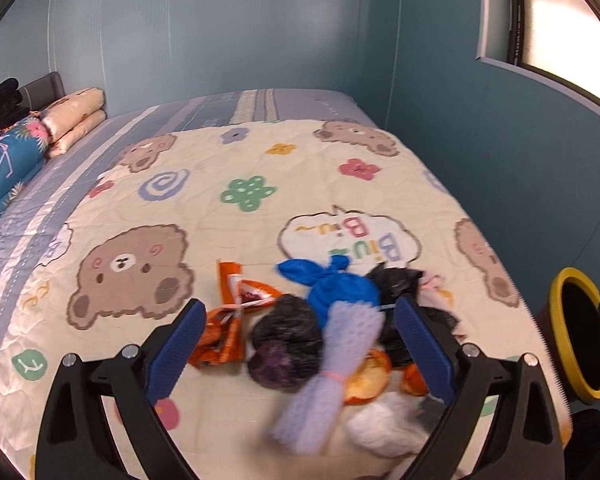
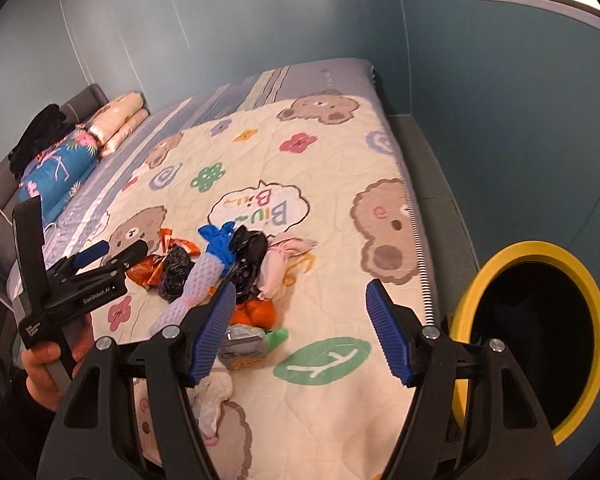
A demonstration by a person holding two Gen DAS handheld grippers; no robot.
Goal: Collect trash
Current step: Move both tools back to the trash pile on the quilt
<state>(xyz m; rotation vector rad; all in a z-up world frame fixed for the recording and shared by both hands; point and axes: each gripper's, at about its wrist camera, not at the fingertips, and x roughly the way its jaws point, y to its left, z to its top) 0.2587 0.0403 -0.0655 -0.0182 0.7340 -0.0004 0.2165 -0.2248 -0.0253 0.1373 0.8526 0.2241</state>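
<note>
Nearest, the left gripper (image 1: 296, 344) and the right gripper (image 2: 302, 334) both stand released, blue pads spread wide with nothing pinched between them. Just beyond, the trash lies heaped on the bear-print quilt (image 1: 220, 152) near its front edge: a lilac foam sleeve (image 1: 332, 364), black bags (image 1: 286, 344), a knotted blue bag (image 1: 336, 288), an orange wrapper (image 1: 224, 328) and orange peel (image 1: 370, 376). A yellow-rimmed bin (image 2: 528, 336) stands beside the bed at right, and folded bedding (image 1: 74, 118) sits at the far headboard.

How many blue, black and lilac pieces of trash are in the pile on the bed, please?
blue bag: 1
black bags: 2
lilac foam sleeve: 1
Total: 4
</note>
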